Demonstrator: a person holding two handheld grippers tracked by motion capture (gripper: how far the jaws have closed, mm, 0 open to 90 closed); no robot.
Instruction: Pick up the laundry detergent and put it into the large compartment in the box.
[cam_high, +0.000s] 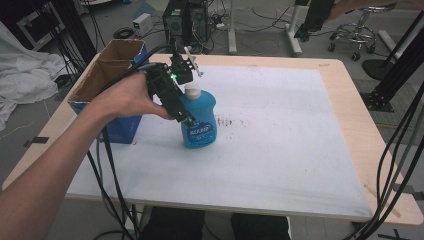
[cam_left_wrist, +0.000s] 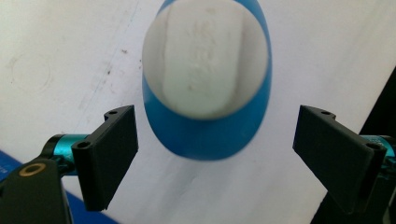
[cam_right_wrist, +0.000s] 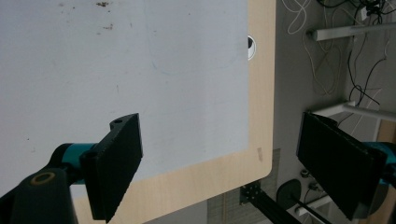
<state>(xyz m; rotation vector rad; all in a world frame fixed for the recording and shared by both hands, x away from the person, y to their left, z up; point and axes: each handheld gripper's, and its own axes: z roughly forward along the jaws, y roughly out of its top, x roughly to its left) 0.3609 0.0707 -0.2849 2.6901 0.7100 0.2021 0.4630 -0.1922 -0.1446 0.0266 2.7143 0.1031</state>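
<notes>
A blue bottle (cam_high: 200, 125) with a white cap (cam_high: 193, 90) stands upright on the white mat (cam_high: 280, 145), left of centre. A person's left hand holds my left gripper (cam_high: 189, 116) over it, pointing down. In the left gripper view the jaws stand wide open on either side of the bottle (cam_left_wrist: 205, 140), neither touching it, and the cap (cam_left_wrist: 205, 60) sits just ahead of the left gripper (cam_left_wrist: 217, 158). My right gripper (cam_right_wrist: 219, 163) is open with nothing between its jaws, above a corner of the table. It is held up high at the top edge (cam_high: 314, 17) of the high view.
An open cardboard box (cam_high: 102, 80) with blue sides stands at the table's left edge, close to the hand. Small brown stains (cam_high: 227, 121) mark the mat right of the bottle. The wooden rim (cam_right_wrist: 254, 116) borders the mat. Cables, computer towers and a stool are on the floor beyond.
</notes>
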